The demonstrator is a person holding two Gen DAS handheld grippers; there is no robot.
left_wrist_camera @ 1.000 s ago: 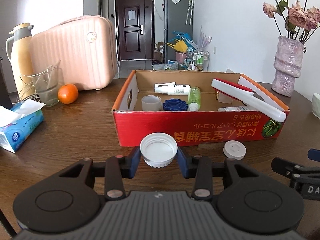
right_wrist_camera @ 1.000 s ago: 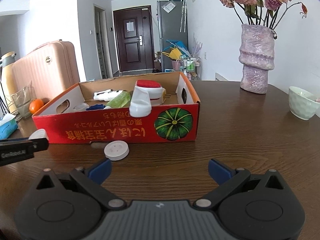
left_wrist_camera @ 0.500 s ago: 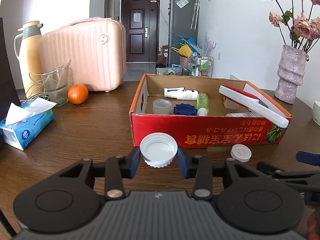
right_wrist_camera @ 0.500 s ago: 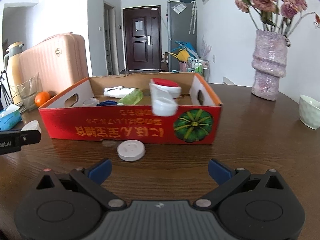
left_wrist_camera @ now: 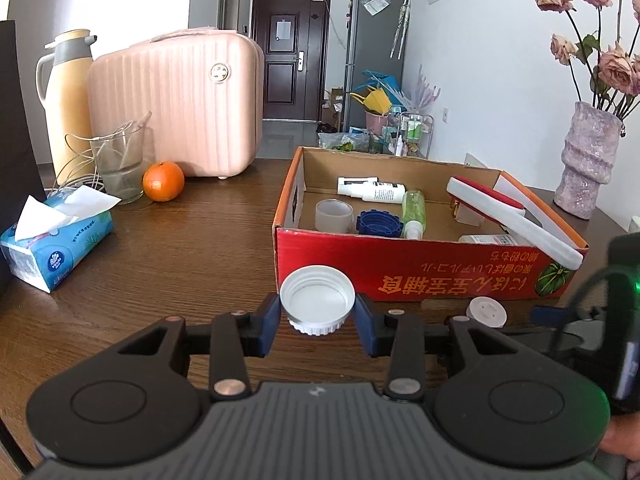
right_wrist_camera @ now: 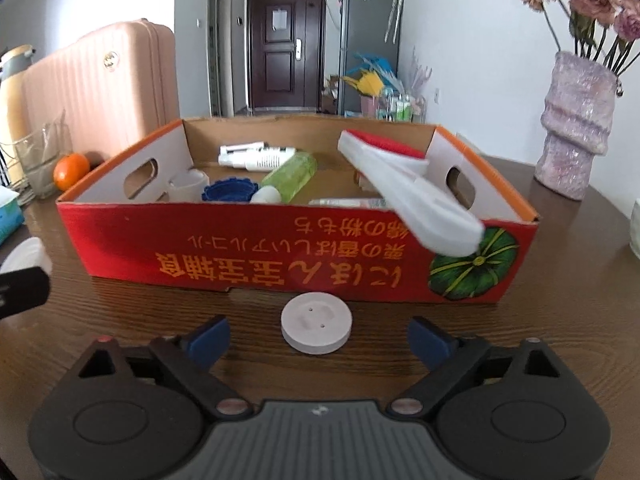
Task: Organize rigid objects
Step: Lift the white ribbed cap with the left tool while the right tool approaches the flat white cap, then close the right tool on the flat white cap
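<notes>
Two grippers are at work in front of you. Your left gripper (left_wrist_camera: 318, 322) pinches a ribbed white plastic screw cap (left_wrist_camera: 317, 299) between its blue pads, open side up, just short of the red front wall of the cardboard box (left_wrist_camera: 400, 268). Your right gripper (right_wrist_camera: 318, 334) is spread, its jaws have just been closing a little, and a flat round white disc lid (right_wrist_camera: 317, 330) lies on the dark wooden table (right_wrist_camera: 560, 320) between the pads, not touched by either.

Straight beyond that lid, the box wall carries orange Japanese lettering printed upside down and a green pumpkin picture (right_wrist_camera: 474, 266) toward your right. Inside the box lie a white tube with a dark label (left_wrist_camera: 372, 189) too small to read, a clear green bottle (right_wrist_camera: 290, 176), a blue toothed cap (right_wrist_camera: 230, 192), a translucent cup (left_wrist_camera: 334, 216), and a white-and-red handled tool (right_wrist_camera: 404, 192) leaning over the front rim.

Off to your left gripper's left sits a blue tissue pack (left_wrist_camera: 56, 248); its print is unreadable.
</notes>
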